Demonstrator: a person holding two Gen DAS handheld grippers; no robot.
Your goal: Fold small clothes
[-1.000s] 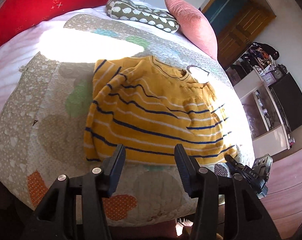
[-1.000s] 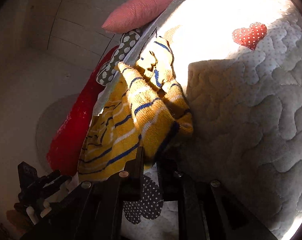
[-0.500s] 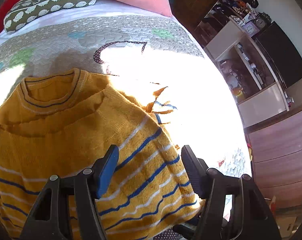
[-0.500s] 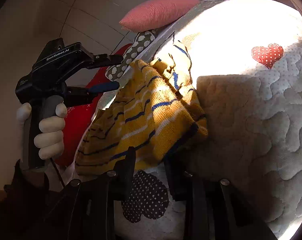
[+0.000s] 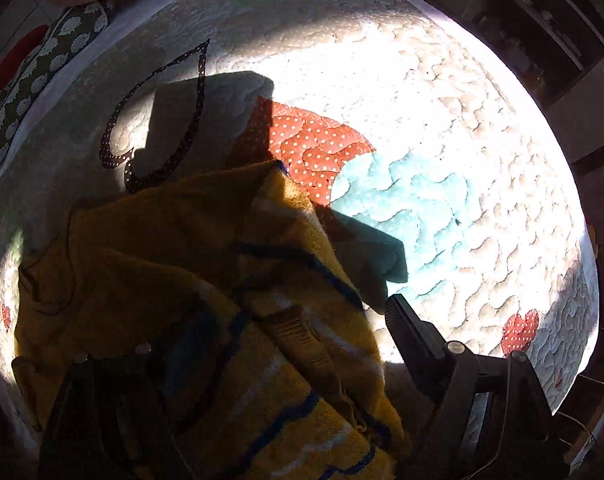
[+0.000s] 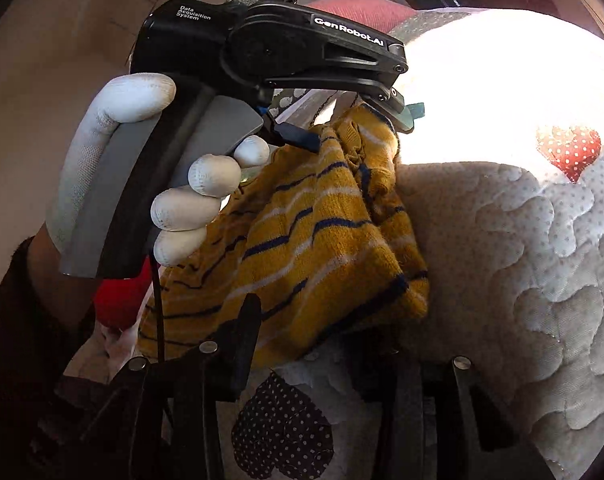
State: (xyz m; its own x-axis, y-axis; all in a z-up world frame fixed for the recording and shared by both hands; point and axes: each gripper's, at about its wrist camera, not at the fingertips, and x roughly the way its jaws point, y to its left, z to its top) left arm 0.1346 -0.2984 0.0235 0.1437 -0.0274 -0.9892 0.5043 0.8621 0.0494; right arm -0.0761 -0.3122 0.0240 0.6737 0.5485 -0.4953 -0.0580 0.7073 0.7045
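A small mustard-yellow sweater with navy and white stripes [image 5: 229,312] lies bunched on the quilted bed cover [image 5: 442,128]. In the left wrist view my left gripper [image 5: 293,320] is open, its fingers wide apart with sweater fabric lying between and over them. In the right wrist view the sweater [image 6: 314,240] hangs lifted; my right gripper [image 6: 326,336] holds its lower hem, and its jaws have spread a little with the cloth between them. The left gripper [image 6: 358,124] shows there too, held by a white-gloved hand [image 6: 181,192], its tips at the sweater's upper edge.
A pink pillow [image 6: 362,6], a patterned green cushion [image 5: 29,80] and a red cushion [image 6: 113,300] lie along the far side of the bed. Dark shelving [image 5: 542,40] stands beyond the bed's right edge. The quilt has red heart patches [image 6: 570,148].
My left gripper moved forward and down over the sweater to its far edge. The right gripper lifted the hem higher and its jaws spread slightly.
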